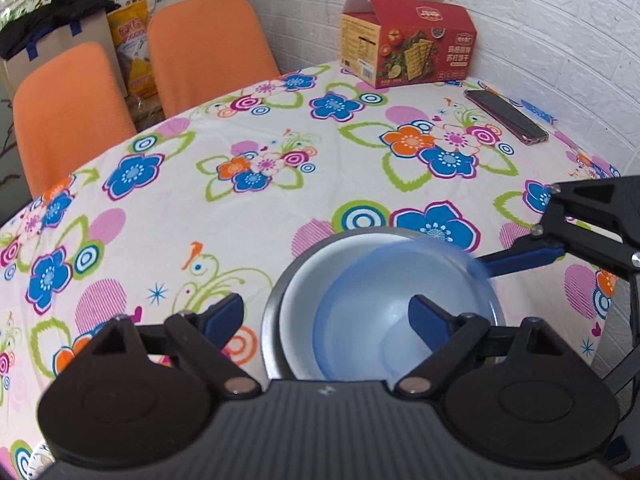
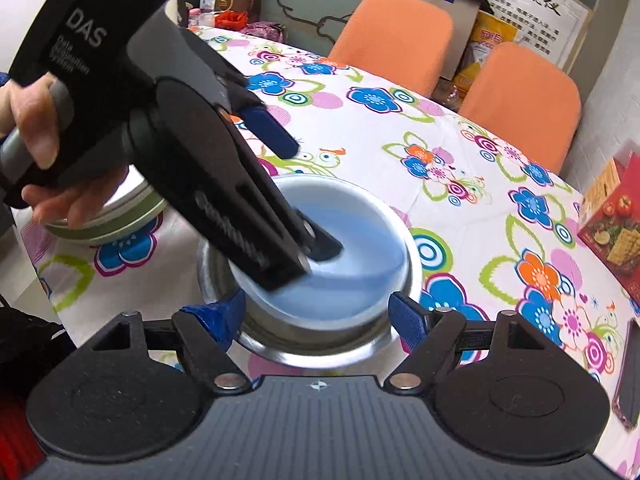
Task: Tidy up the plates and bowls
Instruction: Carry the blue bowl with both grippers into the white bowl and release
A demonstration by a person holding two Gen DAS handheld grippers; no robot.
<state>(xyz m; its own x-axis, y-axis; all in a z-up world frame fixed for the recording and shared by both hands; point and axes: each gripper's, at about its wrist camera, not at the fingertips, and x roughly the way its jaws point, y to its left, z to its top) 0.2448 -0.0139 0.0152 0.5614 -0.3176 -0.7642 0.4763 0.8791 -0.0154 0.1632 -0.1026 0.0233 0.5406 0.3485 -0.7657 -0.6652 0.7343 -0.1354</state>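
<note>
Blue bowl (image 1: 396, 312): we see a translucent pale blue bowl sitting tilted inside a white bowl (image 1: 298, 300), and both rest in a metal bowl (image 2: 320, 340) on the flowered tablecloth (image 1: 224, 208), at the near edge of the table.

Left gripper (image 1: 326, 312): we find its fingers spread wide. One blue pad (image 1: 430, 322) is down inside the blue bowl; the other pad hangs outside the stack over the tablecloth, to the left of the metal rim. In the right wrist view the inner finger reaches into the middle of the bowl. We cannot tell whether the pad touches the bowl's wall.

Right gripper (image 2: 316, 312): we see its fingers wide too, one on each side of the near rim of the metal bowl. The left pad (image 2: 224, 316) lies just beside the rim, the right pad close to it. Contact is not clear to us. In the left wrist view one blue finger lies against or just beside the blue bowl's right edge.

Hand (image 2: 44, 148): a person's hand grips the left gripper's handle at the edge of the picture, partly cut off.

Hard to make out: the blue bowl is blurred in both views, so its rim and exact tilt are unclear. The left gripper's body hides part of the stack in the right wrist view.

Green-rimmed dish (image 2: 112, 216): we see it behind the hand, mostly hidden.

Others: a red cracker box (image 1: 408, 40) and a phone (image 1: 506, 116) lie at the far side, well apart from the bowls; two orange chairs (image 1: 208, 52) stand beyond the table.
</note>
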